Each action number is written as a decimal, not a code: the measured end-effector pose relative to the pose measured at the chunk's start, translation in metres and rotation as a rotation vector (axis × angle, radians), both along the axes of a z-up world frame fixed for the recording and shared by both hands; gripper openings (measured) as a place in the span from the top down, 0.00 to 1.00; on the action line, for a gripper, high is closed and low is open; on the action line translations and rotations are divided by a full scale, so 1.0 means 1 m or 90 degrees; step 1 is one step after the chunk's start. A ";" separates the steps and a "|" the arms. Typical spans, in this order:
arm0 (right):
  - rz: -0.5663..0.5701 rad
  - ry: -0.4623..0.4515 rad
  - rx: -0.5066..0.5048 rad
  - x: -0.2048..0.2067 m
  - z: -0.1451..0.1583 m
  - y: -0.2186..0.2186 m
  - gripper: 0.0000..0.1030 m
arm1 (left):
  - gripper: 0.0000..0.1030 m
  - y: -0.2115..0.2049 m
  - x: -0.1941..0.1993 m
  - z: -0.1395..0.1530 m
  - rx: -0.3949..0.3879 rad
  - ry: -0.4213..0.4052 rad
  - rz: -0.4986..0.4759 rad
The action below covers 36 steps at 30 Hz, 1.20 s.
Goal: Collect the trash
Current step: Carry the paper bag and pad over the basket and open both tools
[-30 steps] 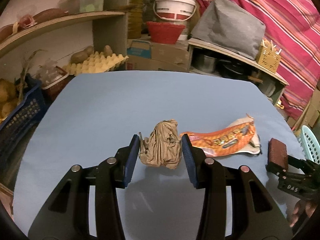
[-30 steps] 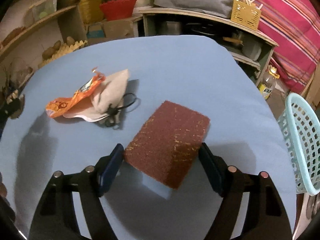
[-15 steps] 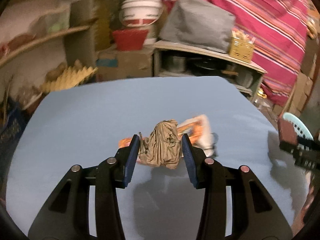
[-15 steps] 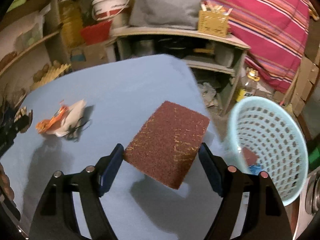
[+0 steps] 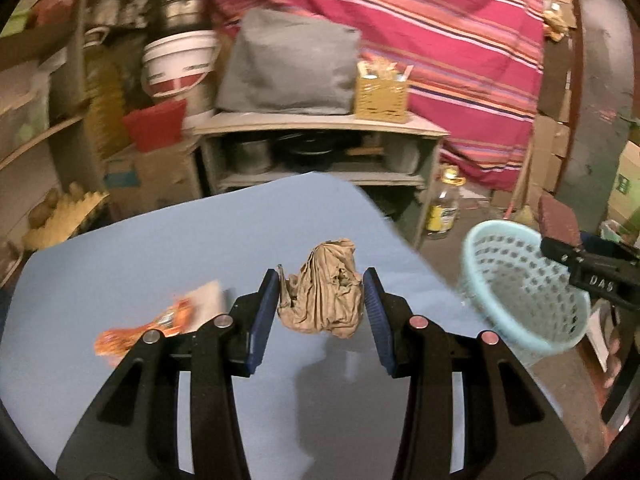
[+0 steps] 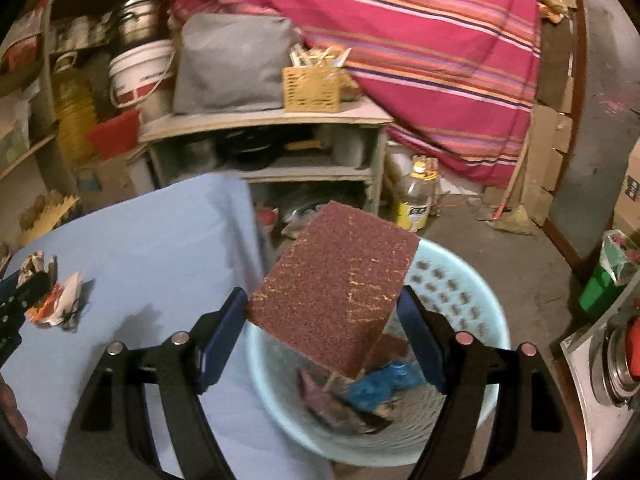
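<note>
My left gripper [image 5: 320, 300] is shut on a crumpled brown paper ball [image 5: 322, 290], carried above the blue table [image 5: 160, 248] near its right edge. My right gripper [image 6: 324, 316] is shut on a flat reddish-brown scouring pad [image 6: 334, 280], held over the pale blue perforated basket [image 6: 460, 280], which holds blue and dark scraps. From the left wrist view the basket [image 5: 520, 280] stands off the table's right side, with the right gripper [image 5: 560, 240] and pad above its rim. An orange wrapper with white paper [image 5: 160, 320] lies on the table; the right wrist view shows that wrapper [image 6: 60, 304] at far left.
Behind the table stands a low shelf unit [image 5: 320, 152] with pots, a grey bag and a yellow caddy. A bottle [image 6: 414, 200] sits on the floor by a striped red cloth [image 6: 420, 40]. Shelves with a white bucket [image 5: 176, 64] fill the left.
Both grippers swung right with their loads. The paper ball went past the wrapper to the table's right edge, and the pad left the table and now hangs over the basket.
</note>
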State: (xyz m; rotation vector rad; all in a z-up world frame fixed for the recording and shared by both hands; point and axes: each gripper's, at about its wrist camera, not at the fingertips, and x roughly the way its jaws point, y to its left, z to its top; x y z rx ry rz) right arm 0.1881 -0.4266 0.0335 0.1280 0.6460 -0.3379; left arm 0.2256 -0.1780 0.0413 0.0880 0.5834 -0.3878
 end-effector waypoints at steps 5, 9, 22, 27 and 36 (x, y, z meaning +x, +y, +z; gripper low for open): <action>-0.012 -0.011 0.004 -0.013 0.000 -0.033 0.27 | 0.59 -0.058 -0.007 0.006 -0.015 -0.008 -0.050; -0.023 -0.010 0.003 -0.023 -0.004 -0.059 0.27 | 0.59 -0.103 -0.013 0.003 -0.013 -0.006 -0.088; -0.090 -0.009 0.079 -0.037 -0.025 -0.119 0.27 | 0.59 -0.205 0.003 -0.024 -0.004 0.036 -0.161; -0.096 -0.005 0.093 -0.035 -0.032 -0.123 0.27 | 0.56 -0.218 0.007 -0.024 -0.005 0.045 -0.173; -0.100 -0.008 0.097 -0.036 -0.031 -0.125 0.27 | 0.27 -0.199 0.016 -0.013 -0.009 0.032 -0.136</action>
